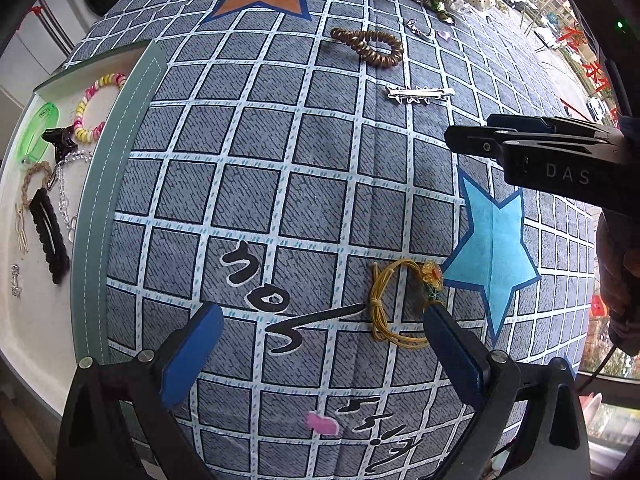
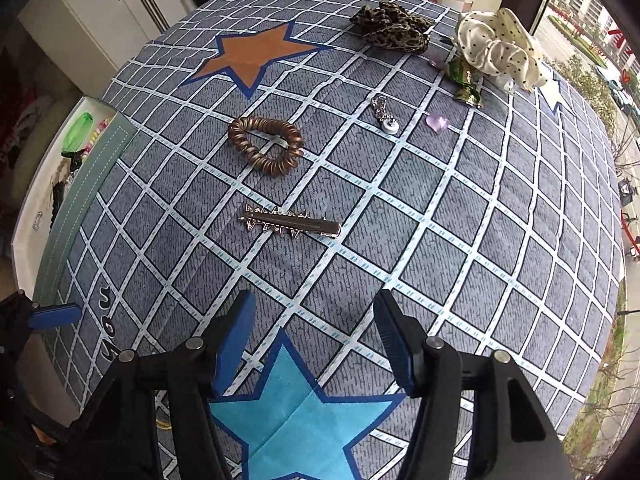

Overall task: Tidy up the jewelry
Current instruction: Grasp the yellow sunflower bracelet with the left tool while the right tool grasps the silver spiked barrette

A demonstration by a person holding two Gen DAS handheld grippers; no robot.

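Yellow cord bracelet (image 1: 396, 304): lies by your left gripper (image 1: 320, 336), jaws wide, empty. Centre over it before closing. Right gripper (image 2: 316, 336): half open, empty.

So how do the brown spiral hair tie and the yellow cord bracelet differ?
The brown spiral hair tie is a thick coiled loop, plain; the yellow cord bracelet is thin string, knotted, with an orange bead. The tie lies far up the cloth; the bracelet lies by the left gripper, against its right finger. Both rest flat, unheld.
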